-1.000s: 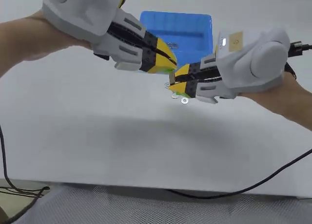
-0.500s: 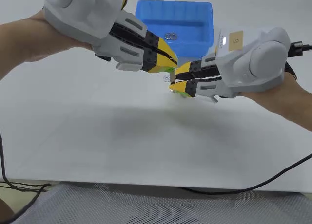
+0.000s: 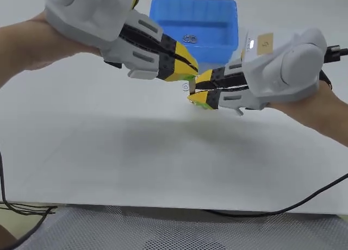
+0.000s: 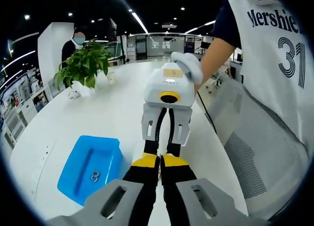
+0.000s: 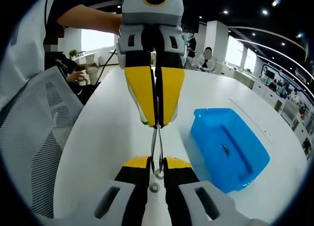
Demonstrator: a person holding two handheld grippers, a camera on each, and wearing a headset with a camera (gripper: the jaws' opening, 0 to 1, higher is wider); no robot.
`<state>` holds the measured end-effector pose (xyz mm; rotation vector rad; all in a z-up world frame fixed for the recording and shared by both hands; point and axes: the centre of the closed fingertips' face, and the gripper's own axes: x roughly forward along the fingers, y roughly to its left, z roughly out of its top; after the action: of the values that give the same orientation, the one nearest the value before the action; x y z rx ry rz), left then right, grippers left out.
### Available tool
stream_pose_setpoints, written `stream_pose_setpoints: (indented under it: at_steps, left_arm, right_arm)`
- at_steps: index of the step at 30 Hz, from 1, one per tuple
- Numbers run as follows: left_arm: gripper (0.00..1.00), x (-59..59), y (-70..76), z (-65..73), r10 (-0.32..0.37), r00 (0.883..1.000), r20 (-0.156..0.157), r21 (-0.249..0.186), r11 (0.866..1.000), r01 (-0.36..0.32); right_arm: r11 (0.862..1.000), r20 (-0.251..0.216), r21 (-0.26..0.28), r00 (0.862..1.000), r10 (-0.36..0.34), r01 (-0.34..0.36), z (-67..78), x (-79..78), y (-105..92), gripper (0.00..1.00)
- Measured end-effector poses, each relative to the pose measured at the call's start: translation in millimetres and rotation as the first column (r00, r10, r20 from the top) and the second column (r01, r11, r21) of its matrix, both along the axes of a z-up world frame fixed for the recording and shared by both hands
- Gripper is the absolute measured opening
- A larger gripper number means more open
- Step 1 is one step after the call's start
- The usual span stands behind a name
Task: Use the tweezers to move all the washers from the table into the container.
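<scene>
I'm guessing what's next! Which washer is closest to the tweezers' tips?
The washer right at the tweezers' tips; the second table washer lies just beyond, the boxed washers sit in the blue container.

Upper end of tweezers [image 5: 157,145] hidden inside left gripper [image 5: 157,124]

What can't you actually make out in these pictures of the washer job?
- Washers left on the table: in the head view the left gripper and right gripper cover that spot; one washer peeks out between them.
- Whether the tweezers pinch a washer: right gripper view, tips too thin and crowded by jaws.
- How many washers lie in the container: head view, glinting cluster too small to count.
</scene>
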<state>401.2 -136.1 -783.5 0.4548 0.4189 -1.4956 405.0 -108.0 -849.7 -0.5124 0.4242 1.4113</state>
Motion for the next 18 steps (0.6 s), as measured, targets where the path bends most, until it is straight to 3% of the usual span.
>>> stream_pose_setpoints:
  at_steps: [18]
  left_arm:
    - [0.05,-3.8,-0.9,-1.6,-0.001,0.999,-0.039,0.008,1.000,0.002]
  right_arm:
    - [1.000,-0.011,-0.011,1.000,0.008,-0.008,-2.8,-2.2,-1.5,0.10]
